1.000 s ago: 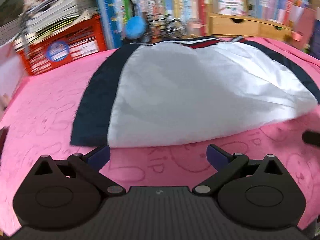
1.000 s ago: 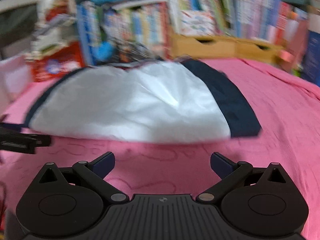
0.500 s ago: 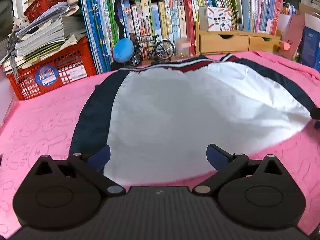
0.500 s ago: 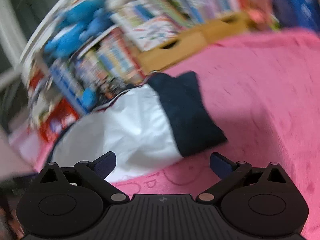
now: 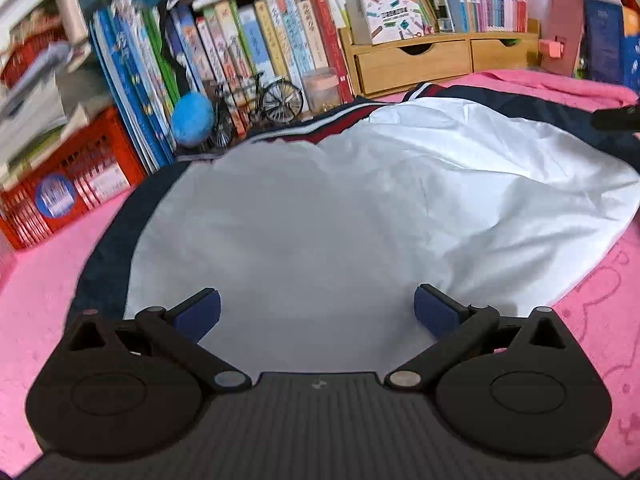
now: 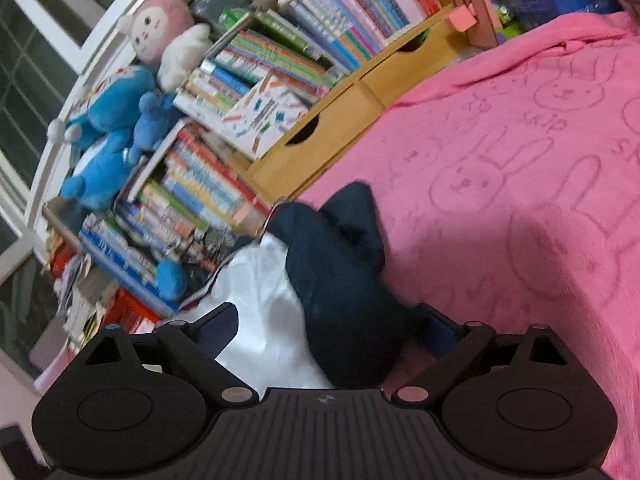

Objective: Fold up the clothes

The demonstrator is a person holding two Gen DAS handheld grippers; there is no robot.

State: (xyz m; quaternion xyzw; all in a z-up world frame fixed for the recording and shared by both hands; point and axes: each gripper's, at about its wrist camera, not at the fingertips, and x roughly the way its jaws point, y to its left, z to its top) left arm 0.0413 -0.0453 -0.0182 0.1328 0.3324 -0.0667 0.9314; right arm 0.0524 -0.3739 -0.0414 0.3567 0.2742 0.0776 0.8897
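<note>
Pink blanket (image 5: 44,272) carried the white-and-navy garment (image 5: 320,220), which lay between the wide-spread jaws of both left gripper (image 5: 318,312) and right gripper (image 6: 326,330).

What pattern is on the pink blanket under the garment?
Embossed rabbit faces and lettering in the pink blanket, clearest in the right wrist view.

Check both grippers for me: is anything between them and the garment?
Nothing visible. The left gripper is open right over the garment's white panel, and the right gripper is open with the navy sleeve already between its fingers. Only the pink blanket surrounds them.
</note>
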